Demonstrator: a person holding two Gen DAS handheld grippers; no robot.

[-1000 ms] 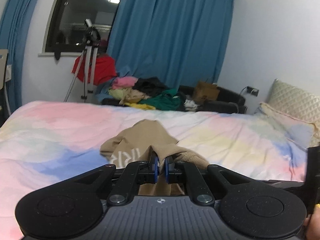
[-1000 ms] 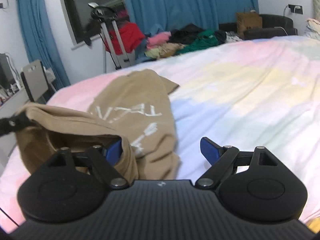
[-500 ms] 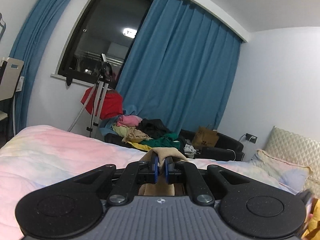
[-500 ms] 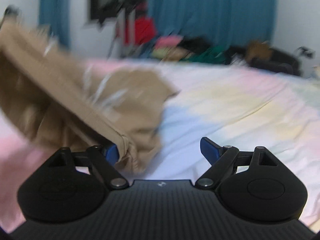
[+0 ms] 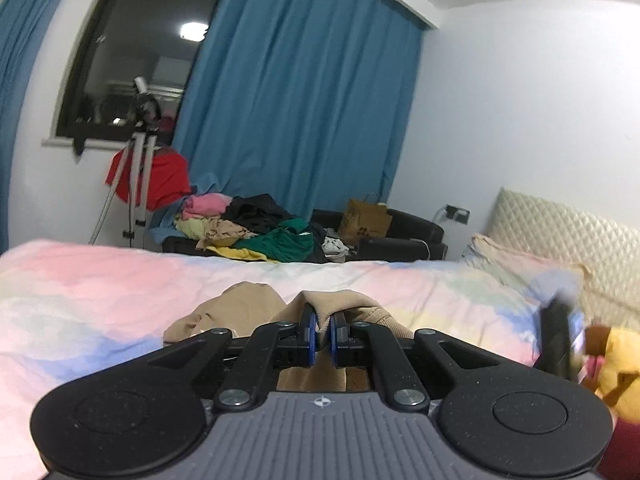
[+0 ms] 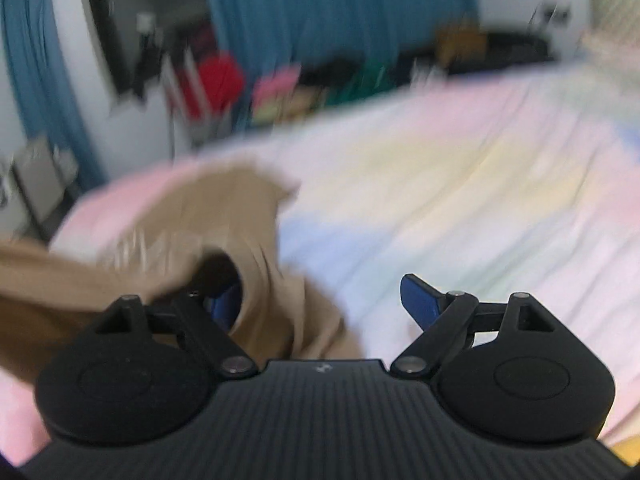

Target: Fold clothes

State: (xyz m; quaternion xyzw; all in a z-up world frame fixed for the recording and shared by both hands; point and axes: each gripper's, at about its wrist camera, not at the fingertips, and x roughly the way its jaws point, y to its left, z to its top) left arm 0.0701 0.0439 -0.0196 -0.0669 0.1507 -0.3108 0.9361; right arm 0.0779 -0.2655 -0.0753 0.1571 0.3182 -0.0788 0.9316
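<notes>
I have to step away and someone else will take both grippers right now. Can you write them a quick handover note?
Left gripper: shut on a fold of the tan shirt, above the pastel bed.
Right gripper: open; its left finger is tucked inside the shirt, nothing clamped. That view is blurred.
Done: shirt picked up at one point, still bunched.
Left: spread it flat, fold it, then the clothes pile.

— What colours am I reading at my left gripper [image 5: 324,334]?

— Blue pads, black linkage, pinching a tan garment [image 5: 240,306]. The bedsheet [image 5: 100,280] is pastel pink, blue and yellow.

— And at twelve o'clock?

— Blue curtains [image 5: 304,112]; at eleven, a red cloth [image 5: 160,178].
</notes>
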